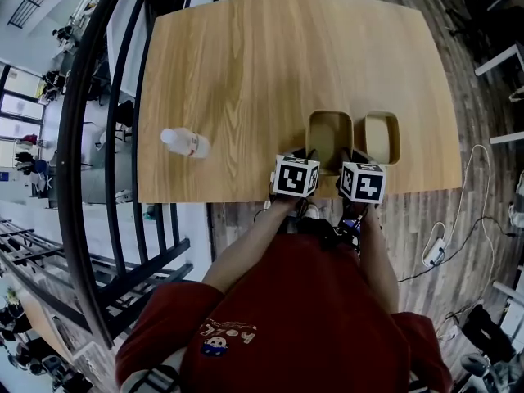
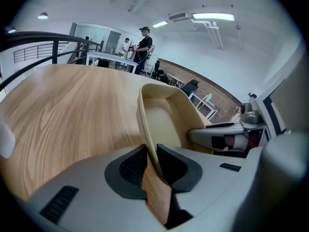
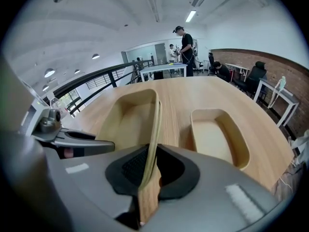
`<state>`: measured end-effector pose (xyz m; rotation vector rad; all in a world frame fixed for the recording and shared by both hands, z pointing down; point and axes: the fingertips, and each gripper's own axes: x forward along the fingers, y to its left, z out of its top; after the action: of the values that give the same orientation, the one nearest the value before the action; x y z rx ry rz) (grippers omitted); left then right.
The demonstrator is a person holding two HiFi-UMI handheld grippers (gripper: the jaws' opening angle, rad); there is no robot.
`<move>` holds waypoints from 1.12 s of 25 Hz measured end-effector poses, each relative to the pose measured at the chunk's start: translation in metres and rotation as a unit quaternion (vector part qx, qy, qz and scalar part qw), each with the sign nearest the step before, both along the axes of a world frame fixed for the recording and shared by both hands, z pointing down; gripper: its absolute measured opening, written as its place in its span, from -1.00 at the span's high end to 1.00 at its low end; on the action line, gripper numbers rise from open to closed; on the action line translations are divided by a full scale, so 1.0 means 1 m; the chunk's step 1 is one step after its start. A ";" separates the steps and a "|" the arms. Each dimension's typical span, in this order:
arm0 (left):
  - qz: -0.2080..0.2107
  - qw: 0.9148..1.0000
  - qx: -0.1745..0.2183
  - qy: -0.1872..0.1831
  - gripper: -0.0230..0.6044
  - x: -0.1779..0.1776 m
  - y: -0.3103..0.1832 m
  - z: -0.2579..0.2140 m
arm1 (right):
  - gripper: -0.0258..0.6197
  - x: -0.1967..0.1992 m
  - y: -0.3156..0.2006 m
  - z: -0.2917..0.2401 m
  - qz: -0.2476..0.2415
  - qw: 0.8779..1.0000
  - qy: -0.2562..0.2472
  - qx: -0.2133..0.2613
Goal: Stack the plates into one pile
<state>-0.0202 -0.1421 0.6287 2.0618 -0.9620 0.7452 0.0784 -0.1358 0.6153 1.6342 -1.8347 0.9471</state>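
Observation:
Two beige rectangular plates lie side by side at the table's near edge. The left plate (image 1: 329, 137) is held from both sides. My left gripper (image 2: 152, 164) is shut on its left rim, which runs up between the dark pads. My right gripper (image 3: 148, 170) is shut on the same plate's (image 3: 128, 120) right rim. In the left gripper view, table wood shows under the gripped rim, so that side looks raised off the table. The second plate (image 1: 382, 137) rests flat on the table just to the right (image 3: 217, 137), untouched.
A clear plastic bottle (image 1: 185, 142) lies on its side at the left of the wooden table (image 1: 246, 64). A black railing (image 1: 98, 137) runs along the table's left side. People stand at desks far behind the table (image 3: 183, 45).

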 end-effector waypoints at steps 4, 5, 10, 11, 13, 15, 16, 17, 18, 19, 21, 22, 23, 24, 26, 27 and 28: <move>0.023 0.999 0.019 0.011 0.71 0.012 -0.003 -0.017 | 0.79 0.012 0.005 -0.012 0.037 0.999 -0.012 0.015; 0.029 0.999 0.024 0.013 0.72 0.015 -0.003 -0.020 | 0.79 0.015 0.008 -0.014 0.046 0.999 -0.015 0.019; 0.063 0.997 0.043 0.018 0.72 0.025 0.002 -0.036 | 0.79 0.022 0.020 -0.023 0.085 0.995 -0.021 0.040; 0.068 0.996 0.045 0.018 0.72 0.026 0.004 -0.040 | 0.79 0.023 0.022 -0.026 0.090 0.995 -0.021 0.042; 0.074 0.996 0.048 0.020 0.72 0.029 0.007 -0.043 | 0.79 0.026 0.025 -0.030 0.097 0.994 -0.019 0.047; 0.075 0.996 0.051 0.021 0.73 0.032 0.007 -0.045 | 0.79 0.029 0.027 -0.033 0.098 0.994 -0.015 0.051; 0.075 0.995 0.054 0.020 0.73 0.034 0.007 -0.046 | 0.79 0.030 0.026 -0.034 0.098 0.994 -0.014 0.053; 0.075 0.995 0.057 0.019 0.73 0.035 0.006 -0.047 | 0.79 0.032 0.026 -0.034 0.098 0.994 -0.014 0.056; 0.074 0.995 0.059 0.017 0.73 0.037 0.004 -0.048 | 0.79 0.033 0.024 -0.034 0.096 0.994 -0.015 0.058; 0.072 0.995 0.060 0.016 0.73 0.039 0.002 -0.048 | 0.79 0.035 0.022 -0.034 0.094 0.994 -0.016 0.059; 0.068 0.996 0.063 0.011 0.73 0.044 -0.002 -0.048 | 0.79 0.041 0.016 -0.034 0.089 0.994 -0.020 0.063; 0.064 0.996 0.064 0.008 0.73 0.047 -0.004 -0.048 | 0.79 0.044 0.013 -0.034 0.084 0.994 -0.022 0.065; 0.060 0.996 0.066 0.005 0.73 0.050 -0.006 -0.048 | 0.79 0.046 0.010 -0.034 0.079 0.994 -0.023 0.065; 0.056 0.996 0.067 0.002 0.73 0.052 -0.008 -0.048 | 0.79 0.049 0.007 -0.034 0.074 0.995 -0.024 0.065; 0.049 0.996 0.070 -0.004 0.73 0.060 -0.012 -0.049 | 0.79 0.057 0.002 -0.035 0.063 0.996 -0.024 0.062; 0.045 0.996 0.072 -0.006 0.73 0.065 -0.014 -0.050 | 0.79 0.062 -0.001 -0.036 0.058 0.996 -0.023 0.060; 0.040 0.996 0.074 -0.008 0.73 0.070 -0.017 -0.051 | 0.79 0.068 -0.003 -0.038 0.053 0.997 -0.024 0.059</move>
<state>0.0497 -0.1587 0.5778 2.2378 -0.9731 0.7521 0.1461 -0.1392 0.5776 1.8108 -1.8841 0.9456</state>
